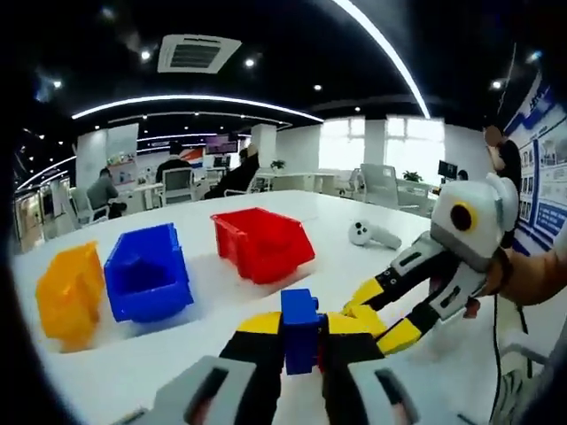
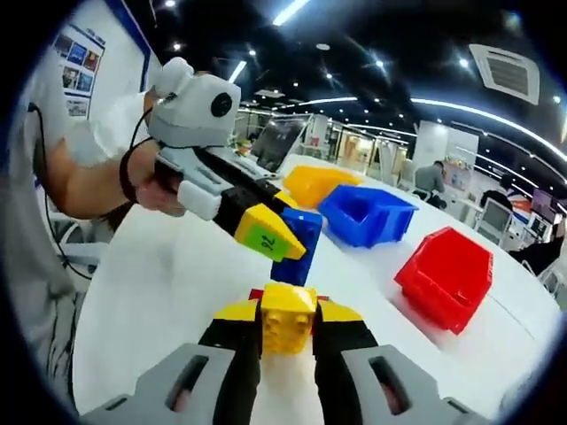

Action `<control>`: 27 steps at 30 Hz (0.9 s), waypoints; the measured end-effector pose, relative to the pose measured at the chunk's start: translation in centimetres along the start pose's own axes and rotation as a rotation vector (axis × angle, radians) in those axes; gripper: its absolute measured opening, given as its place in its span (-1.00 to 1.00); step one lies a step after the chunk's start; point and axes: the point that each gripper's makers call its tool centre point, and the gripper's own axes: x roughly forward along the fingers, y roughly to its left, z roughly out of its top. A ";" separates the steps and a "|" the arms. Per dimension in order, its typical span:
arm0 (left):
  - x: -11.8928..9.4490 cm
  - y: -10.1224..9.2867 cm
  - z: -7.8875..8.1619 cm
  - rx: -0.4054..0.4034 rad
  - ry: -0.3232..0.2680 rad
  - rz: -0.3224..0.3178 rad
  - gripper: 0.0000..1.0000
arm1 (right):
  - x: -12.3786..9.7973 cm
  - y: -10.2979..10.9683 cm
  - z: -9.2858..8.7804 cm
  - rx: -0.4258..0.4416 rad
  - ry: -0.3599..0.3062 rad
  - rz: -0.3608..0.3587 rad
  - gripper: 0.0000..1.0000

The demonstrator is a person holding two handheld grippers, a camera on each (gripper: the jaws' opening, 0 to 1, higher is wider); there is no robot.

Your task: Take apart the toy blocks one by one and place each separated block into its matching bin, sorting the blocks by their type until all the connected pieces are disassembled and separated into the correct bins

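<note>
**Two blocks, two tongs, above a white table**

The left tongs (image 1: 301, 341) are closed on a blue block (image 1: 299, 329); the right tongs (image 2: 285, 336) are clamped on a yellow block (image 2: 286, 317), which in the right gripper view sits just in front of the blue block and partly covers it; both are held above the table (image 1: 177, 354); beyond the blue block stand three bins: the yellow bin (image 1: 69, 292), the blue bin (image 1: 146, 270) beside it, the red bin (image 1: 263, 242) nearest a white controller (image 1: 372, 234).
</note>
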 end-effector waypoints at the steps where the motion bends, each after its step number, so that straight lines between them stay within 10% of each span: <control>1: -0.1 0.1 0.0 -0.022 -0.006 -0.010 -0.67 | 0.0 -0.1 0.0 0.002 -0.002 -0.001 -0.55; 11: -0.4 1.9 2.0 -0.026 -0.068 0.000 -0.65 | 0.1 -0.6 -0.1 0.077 -0.002 -0.007 -0.54; 19: -1.1 10.8 9.8 0.055 -0.232 0.206 -0.64 | 0.1 -0.6 -0.1 0.127 0.009 -0.002 -0.53; 27: 2.9 18.9 9.5 0.078 -0.161 0.345 -0.63 | 0.1 -0.2 0.0 0.126 0.009 0.016 -0.53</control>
